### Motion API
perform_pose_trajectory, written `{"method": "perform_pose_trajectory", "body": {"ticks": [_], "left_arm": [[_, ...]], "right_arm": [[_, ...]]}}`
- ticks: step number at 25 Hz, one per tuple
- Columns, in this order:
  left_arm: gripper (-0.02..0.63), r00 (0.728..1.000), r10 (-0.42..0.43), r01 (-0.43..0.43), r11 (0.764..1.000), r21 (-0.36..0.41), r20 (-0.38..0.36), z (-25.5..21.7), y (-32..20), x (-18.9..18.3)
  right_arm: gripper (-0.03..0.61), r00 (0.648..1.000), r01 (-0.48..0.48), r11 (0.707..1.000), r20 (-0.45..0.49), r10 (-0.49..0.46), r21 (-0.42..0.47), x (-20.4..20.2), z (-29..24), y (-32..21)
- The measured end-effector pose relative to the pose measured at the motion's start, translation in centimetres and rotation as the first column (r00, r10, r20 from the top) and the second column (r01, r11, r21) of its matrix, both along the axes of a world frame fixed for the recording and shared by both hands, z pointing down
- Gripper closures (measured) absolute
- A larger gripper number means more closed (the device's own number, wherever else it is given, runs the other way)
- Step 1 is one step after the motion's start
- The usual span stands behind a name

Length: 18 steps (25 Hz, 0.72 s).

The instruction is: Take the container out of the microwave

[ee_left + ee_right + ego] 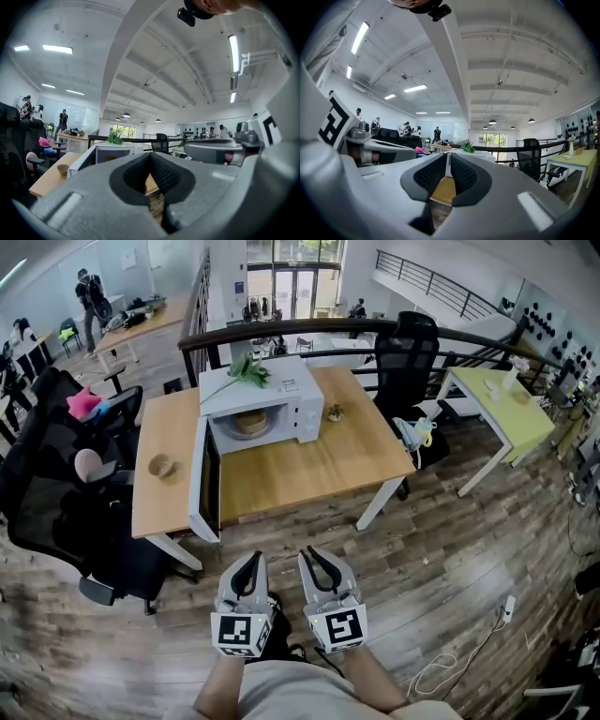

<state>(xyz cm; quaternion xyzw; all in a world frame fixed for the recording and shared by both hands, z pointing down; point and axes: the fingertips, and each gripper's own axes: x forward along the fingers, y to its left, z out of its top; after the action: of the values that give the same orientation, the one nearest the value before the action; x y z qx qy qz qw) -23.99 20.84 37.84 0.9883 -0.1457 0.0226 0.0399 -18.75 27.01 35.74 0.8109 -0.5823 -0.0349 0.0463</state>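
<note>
The container (250,422), a pale round tub, sat inside the microwave (286,399) in the upper middle of the head view, with nothing touching it. The microwave stood on the wooden bench (309,470). Its door (200,486) was swung fully out toward the lower left, so the cavity faced the person and the way in lay clear. By that, the opening step looked done and the reach was not yet made. A leafy plant (247,369) lay on the microwave's roof, and a small cup (161,465) stood on the bench left of the door. Both were off the line into the cavity.

The two tongs hung side by side at the bottom centre of the head view, over the plank floor (441,559), well apart from the bench. The left tongs (251,561) had their tips pressed together with nothing between them. The right tongs (312,555) stood a narrow slit apart, also empty, and in the right gripper view the white of the microwave showed through the gap. Both were held level and aimed at the microwave's front, probably because the tub could only be reached straight in through the opening.

The tub looked wider than either gap, so the tongs would likely have to spread further before they could take it. The open door stuck out on the left of the approach, so the left tongs would probably have to keep to its right. Whether the tub had a lid or anything in it was too small to tell.
</note>
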Motion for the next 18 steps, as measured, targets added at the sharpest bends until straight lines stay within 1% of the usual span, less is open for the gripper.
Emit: {"method": "perform_pose_trajectory", "body": {"ticks": [5, 11, 15, 18], "left_arm": [[0.611, 1.0, 0.013, -0.013, 1.0, 0.004, -0.01, 0.0, -3.1, 3.5], [0.611, 1.0, 0.012, -0.012, 1.0, -0.013, 0.008, 0.7, -7.8, 7.9], [0.611, 0.999, 0.033, -0.032, 0.999, -0.026, 0.015, 0.9, -10.4, 10.6], [0.611, 0.999, 0.033, -0.032, 0.999, -0.038, 0.015, 1.0, -12.8, 12.4]], "right_arm": [[0.525, 1.0, -0.01, 1.0, -0.006, 0.01, -0.005, 3.5, 0.2, -3.2], [0.525, 1.0, 0.003, 0.999, -0.005, -0.003, -0.05, 7.6, 1.1, -7.8], [0.523, 1.0, -0.015, 0.998, 0.026, 0.017, -0.055, 10.4, 1.5, -10.7], [0.523, 1.0, -0.01, 0.997, 0.02, 0.011, -0.08, 12.1, 1.7, -13.0]]}}
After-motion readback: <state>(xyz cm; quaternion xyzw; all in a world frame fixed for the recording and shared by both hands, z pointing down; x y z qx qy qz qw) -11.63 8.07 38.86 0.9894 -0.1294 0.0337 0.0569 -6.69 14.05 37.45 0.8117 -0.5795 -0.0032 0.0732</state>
